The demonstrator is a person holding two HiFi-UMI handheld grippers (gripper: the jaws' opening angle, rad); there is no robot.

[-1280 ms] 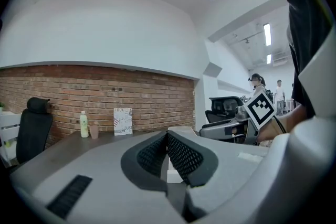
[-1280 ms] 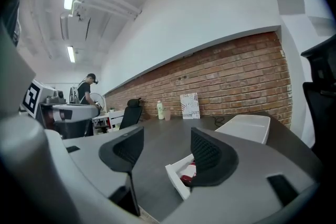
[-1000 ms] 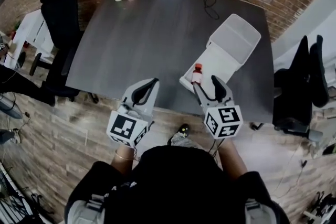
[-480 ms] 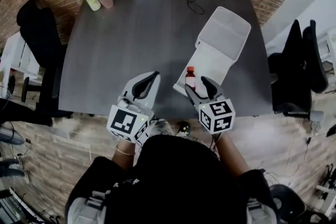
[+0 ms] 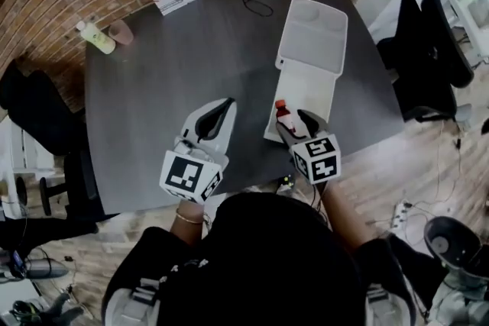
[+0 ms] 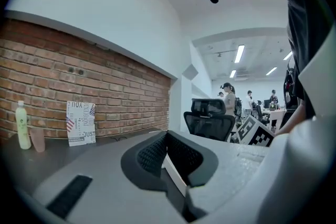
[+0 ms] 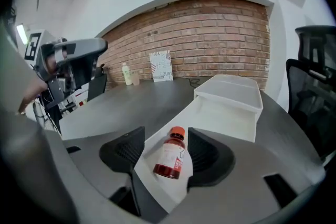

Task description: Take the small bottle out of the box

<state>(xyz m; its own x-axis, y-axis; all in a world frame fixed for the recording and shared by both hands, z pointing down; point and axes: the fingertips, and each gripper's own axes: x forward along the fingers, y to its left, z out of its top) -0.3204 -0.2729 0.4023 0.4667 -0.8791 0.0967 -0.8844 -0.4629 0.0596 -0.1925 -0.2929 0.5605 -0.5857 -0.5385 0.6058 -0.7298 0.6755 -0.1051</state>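
- Small bottle (image 7: 170, 157), with a red cap and dark red contents, sits between the fingers of the right gripper (image 5: 295, 121). The jaws stand wide, one on each side of it. We see neither pad pressing on it, so we judge it not yet gripped.
- Directly under those fingers is the near end of the white box (image 7: 226, 113), and the bottle is inside it there. We cannot tell whether it stands upright or leans.
- Past the fingertips the rest of the box floor shows nothing else. Farther on, the lid (image 7: 231, 91) lies folded back and open.
- To the left of those fingers and apart from the box, the left gripper (image 6: 167, 135) hangs over the table (image 5: 153, 88). Its fingertips are together and it holds nothing.
- As we read it, the reach is done and the box is already open. Closing on the bottle, lifting it clear of the walls and setting it outside are all left to do.
- Far beyond both sets of fingers, by the brick wall, stand a pale green bottle (image 5: 95, 37) and a cup (image 5: 121, 31). We cannot see what they hold.
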